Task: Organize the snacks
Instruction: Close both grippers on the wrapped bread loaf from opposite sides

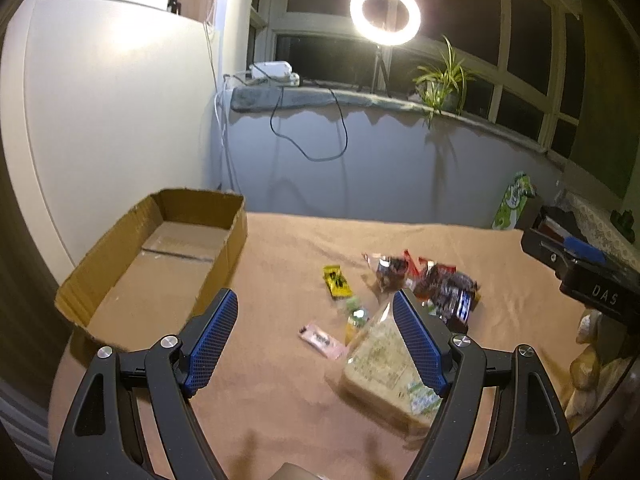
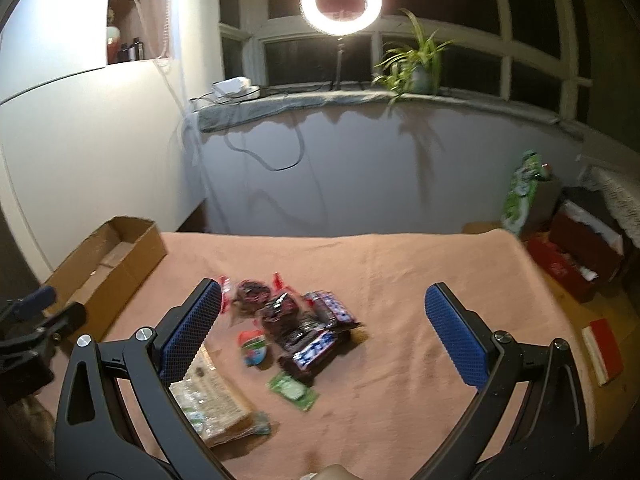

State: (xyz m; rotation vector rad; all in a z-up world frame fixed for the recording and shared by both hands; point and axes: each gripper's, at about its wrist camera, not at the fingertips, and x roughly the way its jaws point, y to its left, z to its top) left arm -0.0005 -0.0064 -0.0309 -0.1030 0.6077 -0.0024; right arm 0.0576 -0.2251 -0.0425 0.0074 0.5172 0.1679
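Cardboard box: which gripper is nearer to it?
Left. The left gripper hangs open beside the cardboard box, at its near right corner; the right gripper, also open, sits farther right above the snack pile.

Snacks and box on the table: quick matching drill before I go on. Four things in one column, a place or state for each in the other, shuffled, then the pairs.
Things:
1. cardboard box
2. yellow packet
3. bagged bread
4. pink packet

Place or state:
A. lies alone between the box and the dark wrapper pile
B. open on top, nothing seen inside, at the table's left edge
C. nearest the camera, partly behind the left gripper's finger
D. flat on the cloth, just left of the bread

Pairs: 1-B, 2-A, 3-C, 4-D
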